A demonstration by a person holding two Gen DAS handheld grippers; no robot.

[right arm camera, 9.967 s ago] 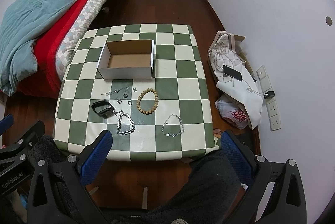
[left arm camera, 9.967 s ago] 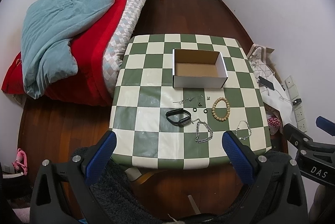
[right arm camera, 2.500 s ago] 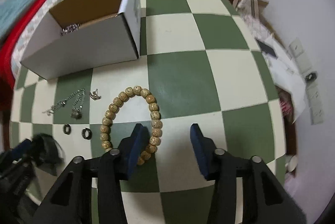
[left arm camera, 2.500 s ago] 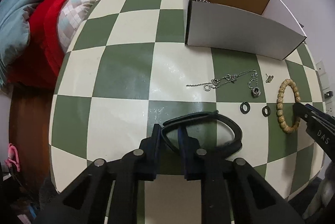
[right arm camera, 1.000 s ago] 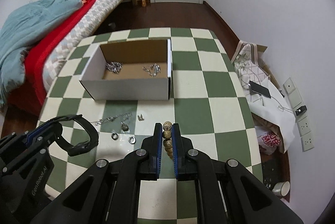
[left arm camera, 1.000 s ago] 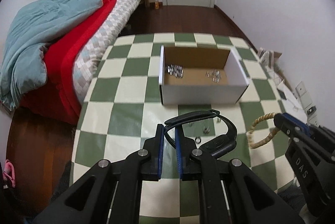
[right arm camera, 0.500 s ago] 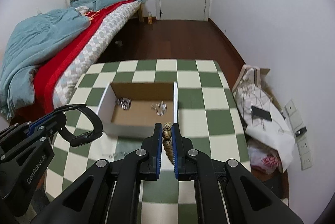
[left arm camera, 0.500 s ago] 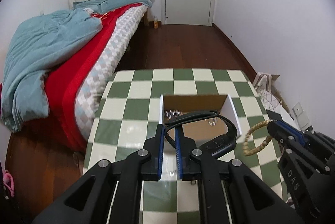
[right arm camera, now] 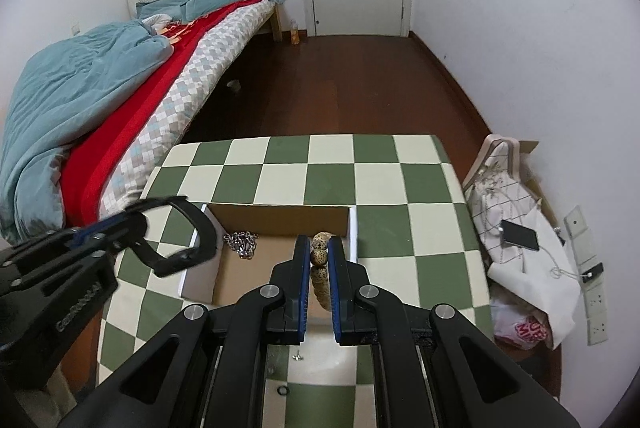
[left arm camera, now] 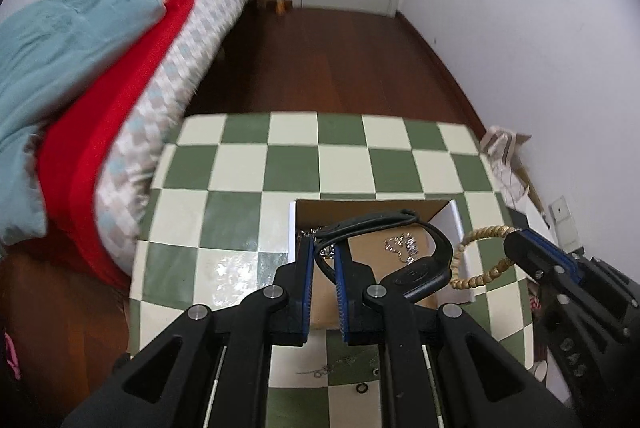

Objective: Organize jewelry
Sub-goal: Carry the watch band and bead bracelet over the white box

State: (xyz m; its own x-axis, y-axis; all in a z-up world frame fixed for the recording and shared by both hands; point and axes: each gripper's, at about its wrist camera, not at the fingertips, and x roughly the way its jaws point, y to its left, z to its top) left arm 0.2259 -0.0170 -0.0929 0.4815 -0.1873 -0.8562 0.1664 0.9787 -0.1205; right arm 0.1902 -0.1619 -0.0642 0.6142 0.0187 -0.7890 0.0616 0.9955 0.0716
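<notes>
Above the cardboard box [right arm camera: 280, 224], left gripper [left arm camera: 323, 260] clamps the black wristband [left arm camera: 420, 264]; right gripper [right arm camera: 319, 256] clamps the beaded bracelet [right arm camera: 320, 268], mostly hidden between its pads. Silver chains [right arm camera: 240, 243] lie inside. Lettering on both grippers is too blurred to read.

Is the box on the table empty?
No, two silver chains already lie on the floor of the box.

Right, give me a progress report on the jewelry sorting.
Done: two silver chains lie in the cardboard box. In hand: the left tool holds the black band, the right tool the beaded bracelet, both above the box. Left: small rings on the table.
</notes>
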